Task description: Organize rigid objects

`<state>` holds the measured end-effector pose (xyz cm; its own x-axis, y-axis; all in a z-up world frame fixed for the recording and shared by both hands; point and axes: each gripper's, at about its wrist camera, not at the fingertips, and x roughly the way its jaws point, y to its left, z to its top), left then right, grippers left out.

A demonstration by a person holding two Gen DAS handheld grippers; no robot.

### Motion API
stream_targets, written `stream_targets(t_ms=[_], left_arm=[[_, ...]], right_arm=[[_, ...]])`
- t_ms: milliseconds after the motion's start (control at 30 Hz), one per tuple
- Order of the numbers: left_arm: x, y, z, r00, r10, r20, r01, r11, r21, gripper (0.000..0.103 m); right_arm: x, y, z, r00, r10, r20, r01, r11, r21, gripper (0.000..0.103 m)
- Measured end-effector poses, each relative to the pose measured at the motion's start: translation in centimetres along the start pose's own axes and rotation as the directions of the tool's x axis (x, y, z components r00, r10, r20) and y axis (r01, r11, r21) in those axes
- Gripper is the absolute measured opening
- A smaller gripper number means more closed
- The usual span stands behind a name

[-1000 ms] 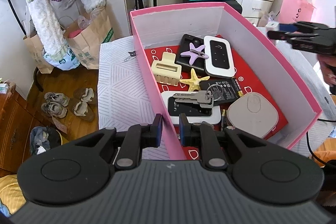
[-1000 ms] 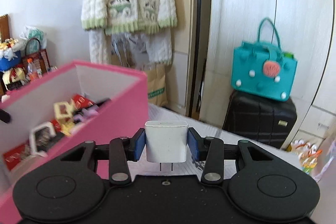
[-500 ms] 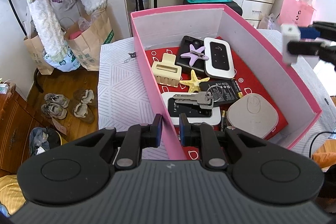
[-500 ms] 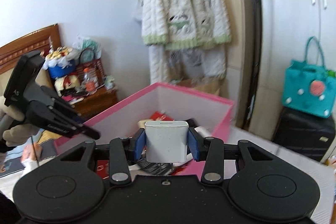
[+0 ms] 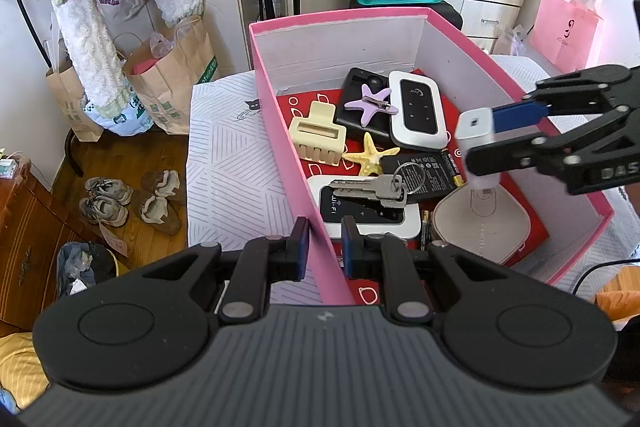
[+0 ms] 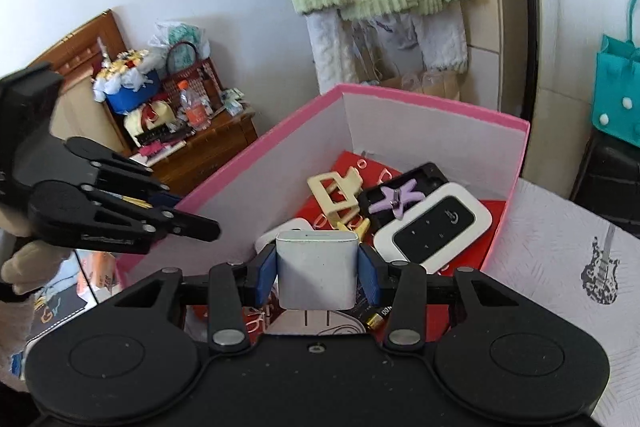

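Right gripper (image 6: 318, 273) tilted down — charger (image 6: 317, 269) over box (image 6: 432, 99)

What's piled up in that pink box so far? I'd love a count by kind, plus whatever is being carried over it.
Pocket wifi routers: 2
Star hair clips: 2
Cream claw clip: 1
Black case: 1
Flat black battery pack: 1
Keys on a ring: 1 bunch
Beige rounded-square device: 1
White charger plug, held above the box in the right hand-held gripper: 1
Total: 10; small cylindrical batteries partly hidden, not counted.

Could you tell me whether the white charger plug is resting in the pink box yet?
Not yet. The white charger plug is clamped in the right gripper, hanging above the things in the pink box.
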<state>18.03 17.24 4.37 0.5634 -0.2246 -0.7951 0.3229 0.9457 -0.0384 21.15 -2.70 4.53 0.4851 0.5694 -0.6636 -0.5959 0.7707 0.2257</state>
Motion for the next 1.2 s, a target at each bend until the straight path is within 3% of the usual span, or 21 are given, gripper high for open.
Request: stream_targets(t_ms=[100, 467, 767, 1100, 1200], left_arm=[[0.0, 0.1, 0.0, 1.000, -0.002, 0.002, 0.002, 1.000, -0.005, 0.014], [0.1, 0.3, -0.2, 1.000, -0.005, 0.009, 0.005, 1.000, -0.024, 0.014], [-0.3, -0.2, -0.2, 1.000, 0.019, 0.014, -0.019, 1.000, -0.018, 0.014], [-4.7, -2.9, 0.1, 0.989, 0.095, 0.114, -0.101, 0.994, 0.042, 0.014], [-5.7, -4.0, 0.2, 0.987, 0.084, 0.135, -0.092, 0.994, 0.053, 0.018]], right_arm=[[0.7, 0.0, 0.2, 0.998, -0.067, 0.004, 0.067, 0.998, -0.019, 0.050], [-4.7, -1.7, 0.5, 0.985, -0.043, 0.170, 0.026, 0.995, 0.101, 0.057], [-8.1, -1.9, -1.4, 0.975, -0.099, 0.201, 0.067, 0.985, 0.160, 0.059], [-11.4, 0.5, -2.6, 0.959, -0.133, 0.252, 0.106, 0.987, 0.119, 0.064], [-11.7, 0.6, -2.7, 0.959, -0.133, 0.252, 0.103, 0.986, 0.129, 0.066]])
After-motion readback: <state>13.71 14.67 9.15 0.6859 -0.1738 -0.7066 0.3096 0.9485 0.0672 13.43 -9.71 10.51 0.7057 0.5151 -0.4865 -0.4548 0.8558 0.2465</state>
